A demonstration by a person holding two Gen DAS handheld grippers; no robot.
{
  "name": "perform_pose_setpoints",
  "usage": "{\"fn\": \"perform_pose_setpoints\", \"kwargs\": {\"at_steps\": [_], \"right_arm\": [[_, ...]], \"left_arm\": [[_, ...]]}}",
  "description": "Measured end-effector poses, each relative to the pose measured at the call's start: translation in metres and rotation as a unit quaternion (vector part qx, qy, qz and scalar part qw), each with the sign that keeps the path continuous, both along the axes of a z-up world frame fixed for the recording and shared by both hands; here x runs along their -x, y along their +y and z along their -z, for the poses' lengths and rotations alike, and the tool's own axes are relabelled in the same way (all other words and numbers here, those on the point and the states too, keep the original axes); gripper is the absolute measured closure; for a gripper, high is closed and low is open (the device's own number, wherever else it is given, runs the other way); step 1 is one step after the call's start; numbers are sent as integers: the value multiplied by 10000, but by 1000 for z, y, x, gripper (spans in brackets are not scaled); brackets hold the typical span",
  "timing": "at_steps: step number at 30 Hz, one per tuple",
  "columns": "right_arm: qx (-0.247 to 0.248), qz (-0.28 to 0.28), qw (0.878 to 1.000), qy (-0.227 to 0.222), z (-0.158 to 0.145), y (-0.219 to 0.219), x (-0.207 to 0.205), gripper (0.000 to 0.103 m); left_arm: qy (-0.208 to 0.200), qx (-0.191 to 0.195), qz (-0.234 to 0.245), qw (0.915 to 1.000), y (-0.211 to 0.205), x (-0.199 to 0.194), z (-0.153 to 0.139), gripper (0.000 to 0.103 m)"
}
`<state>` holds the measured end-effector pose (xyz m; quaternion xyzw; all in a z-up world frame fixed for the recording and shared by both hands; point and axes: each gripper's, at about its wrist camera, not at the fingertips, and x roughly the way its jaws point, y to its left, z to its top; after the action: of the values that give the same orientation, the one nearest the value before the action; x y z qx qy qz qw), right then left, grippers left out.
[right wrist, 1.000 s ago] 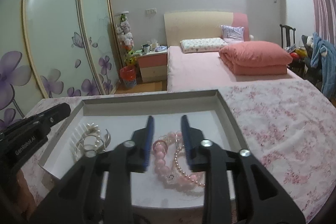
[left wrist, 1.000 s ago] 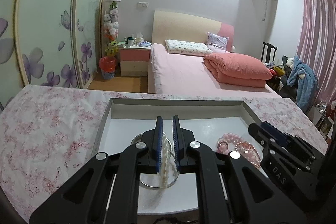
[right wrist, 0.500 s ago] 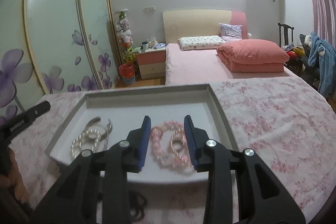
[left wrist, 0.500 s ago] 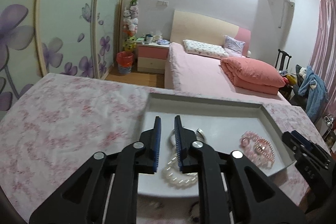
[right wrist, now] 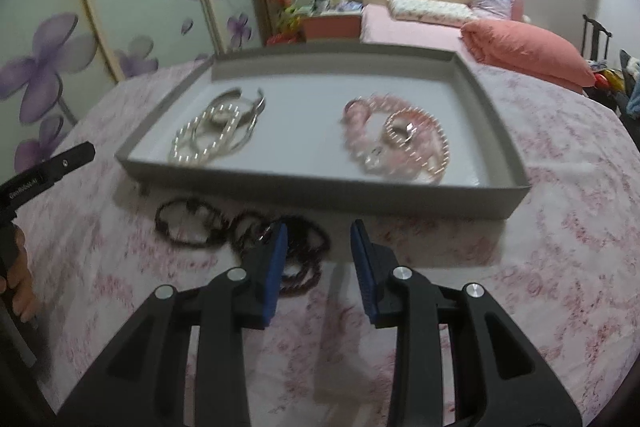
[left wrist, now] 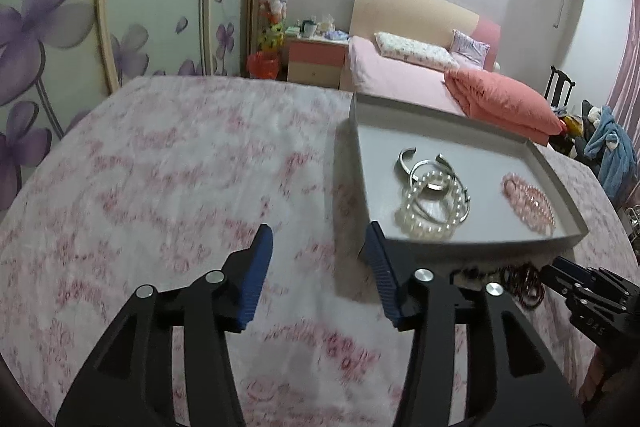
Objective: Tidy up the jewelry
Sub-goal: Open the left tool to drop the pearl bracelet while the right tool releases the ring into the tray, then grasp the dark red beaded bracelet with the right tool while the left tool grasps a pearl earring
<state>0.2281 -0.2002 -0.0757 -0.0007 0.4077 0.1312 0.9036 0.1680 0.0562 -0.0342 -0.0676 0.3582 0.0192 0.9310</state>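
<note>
left gripper hangs over the pink floral tablecloth just left of the grey tray, jaws fairly wide and just been opening, nothing between them, only cloth below; its right blue pad sits in front of the tray's near left corner. right gripper points down at the cloth in front of the tray's near wall, jaws parted narrower than the left's, nothing pinched between the pads. dark bead bracelets lie in a loose pile on the cloth just outside the tray's near wall, some strands right by the right gripper's left pad, can't tell if touching. inside the tray: white pearl bracelet with silver bangles overlapping it on the left side, pink bead bracelets heaped on the right side, the two groups well apart. in the left wrist view the pearls and the silver cuff are near the tray's front left, pink beads toward its right wall, and the right gripper's black tip shows at the lower right near the dark beads. in the right wrist view the left gripper's black body is at the left edge with a hand under it. view is motion blurred. bed and flowered wardrobe doors behind.
</note>
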Motion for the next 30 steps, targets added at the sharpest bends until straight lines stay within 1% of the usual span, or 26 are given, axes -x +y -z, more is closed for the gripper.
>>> {"fn": "perform_pose_setpoints", "kwargs": {"at_steps": [2, 4, 11, 12, 13, 15, 16, 18, 21, 25, 28, 30], "right_arm": [[36, -65, 9999, 76, 3, 5, 0, 65], [43, -86, 9999, 100, 6, 7, 1, 62], [129, -225, 9995, 200, 8, 17, -7, 62], [129, -255, 9994, 198, 8, 18, -7, 66], [108, -288, 9993, 199, 8, 19, -7, 76], [69, -354, 9991, 203, 7, 19, -5, 85], [81, -372, 9991, 192, 7, 19, -3, 89], [145, -377, 9991, 161, 6, 18, 1, 90], [170, -237, 9995, 156, 5, 9, 5, 92], [196, 364, 9990, 179, 5, -20, 2, 94], [165, 982, 9948, 222, 5, -47, -1, 94], [79, 1181, 9927, 247, 6, -57, -3, 94]], "left_arm": [[27, -17, 30, 10000, 1, 4, 2, 45], [35, -39, 74, 10000, 1, 6, 2, 43], [130, -86, 228, 9996, -7, 6, 6, 41], [141, -94, 244, 9996, -8, 6, 7, 41], [161, -106, 275, 9994, -10, 6, 8, 41], [188, -128, 318, 9992, -14, 6, 9, 41], [208, -137, 353, 9991, -15, 5, 9, 41], [237, -135, 392, 9989, -18, 5, 10, 41], [311, -129, 491, 9982, -23, 5, 12, 41], [379, -222, 614, 9971, -31, 5, 14, 41], [472, -313, 694, 9960, -39, 4, 17, 41], [518, -358, 719, 9954, -43, 2, 19, 42]]}}
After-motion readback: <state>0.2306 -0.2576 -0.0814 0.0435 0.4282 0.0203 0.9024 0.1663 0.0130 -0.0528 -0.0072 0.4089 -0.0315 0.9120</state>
